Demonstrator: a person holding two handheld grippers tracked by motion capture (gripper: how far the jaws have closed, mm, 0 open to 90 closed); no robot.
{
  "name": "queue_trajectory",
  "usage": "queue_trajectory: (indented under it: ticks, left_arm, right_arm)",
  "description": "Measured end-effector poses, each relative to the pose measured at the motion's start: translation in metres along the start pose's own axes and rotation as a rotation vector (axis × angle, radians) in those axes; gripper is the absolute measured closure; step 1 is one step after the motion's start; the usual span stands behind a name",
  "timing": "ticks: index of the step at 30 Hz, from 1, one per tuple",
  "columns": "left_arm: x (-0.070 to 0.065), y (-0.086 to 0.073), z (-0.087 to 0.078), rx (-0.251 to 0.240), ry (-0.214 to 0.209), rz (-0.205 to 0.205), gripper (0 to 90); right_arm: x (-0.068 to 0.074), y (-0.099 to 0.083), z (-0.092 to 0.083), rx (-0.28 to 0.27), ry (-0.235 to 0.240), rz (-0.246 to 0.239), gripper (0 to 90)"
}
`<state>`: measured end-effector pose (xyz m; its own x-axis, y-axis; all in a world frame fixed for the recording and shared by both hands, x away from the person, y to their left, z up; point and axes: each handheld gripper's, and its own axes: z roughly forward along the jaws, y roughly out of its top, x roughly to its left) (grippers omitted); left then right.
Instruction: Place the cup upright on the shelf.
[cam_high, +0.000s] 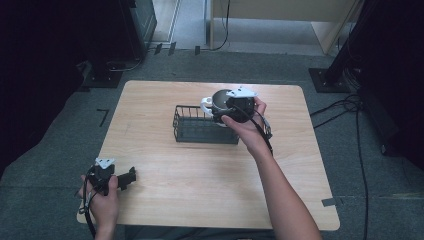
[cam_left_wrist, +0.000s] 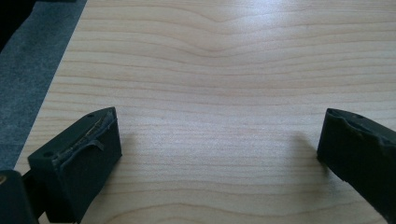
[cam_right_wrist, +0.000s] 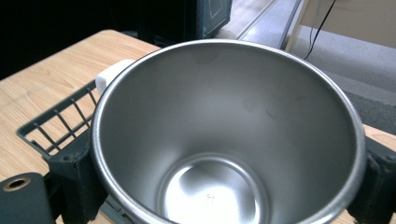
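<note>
The right gripper (cam_high: 235, 107) clamps a steel cup (cam_right_wrist: 229, 135) above the wire basket (cam_high: 200, 131), probably to set it inside, while the left gripper (cam_high: 131, 176) rests wide open, holding nothing, on the table (cam_high: 200, 180).

Silver steel mug (cam_right_wrist: 229, 140) with white handle (cam_right_wrist: 111, 73); black wire basket (cam_high: 200, 127); pale wood-grain counter (cam_high: 200, 170); grey carpet floor (cam_high: 45, 165) at nine o'clock.
</note>
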<state>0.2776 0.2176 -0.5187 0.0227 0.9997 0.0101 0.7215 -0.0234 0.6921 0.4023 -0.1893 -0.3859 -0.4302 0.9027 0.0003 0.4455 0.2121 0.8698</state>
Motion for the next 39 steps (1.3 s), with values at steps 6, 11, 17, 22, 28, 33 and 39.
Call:
queue_trajectory:
  ticks: [6,11,17,22,28,33,39]
  left_arm:
    - [0.000,0.000,0.000,0.000,0.000,0.000,0.0]
    - [0.000,0.000,0.000,0.000,0.000,0.000,0.0]
    - [0.000,0.000,0.000,0.000,0.000,0.000,0.0]
    - [0.000,0.000,0.000,0.000,0.000,0.000,0.0]
    - [0.000,0.000,0.000,0.000,0.000,0.000,0.0]
    - [0.000,0.000,0.000,0.000,0.000,0.001,0.0]
    - [0.000,0.000,0.000,0.000,0.000,0.001,0.0]
  right_arm:
    - [0.000,-0.004,0.008,0.015,-0.004,-0.003,6.8]
    - [-0.001,-0.011,0.014,0.032,-0.004,0.003,6.8]
    - [-0.003,-0.019,0.019,0.041,0.004,0.015,6.8]
    - [-0.002,-0.025,0.023,0.066,0.006,-0.002,6.7]
    - [-0.003,-0.030,0.027,0.084,0.005,-0.008,6.6]
    - [-0.003,-0.031,0.028,0.090,0.011,-0.005,6.2]
    - [-0.006,-0.031,0.027,0.099,0.027,0.019,4.4]
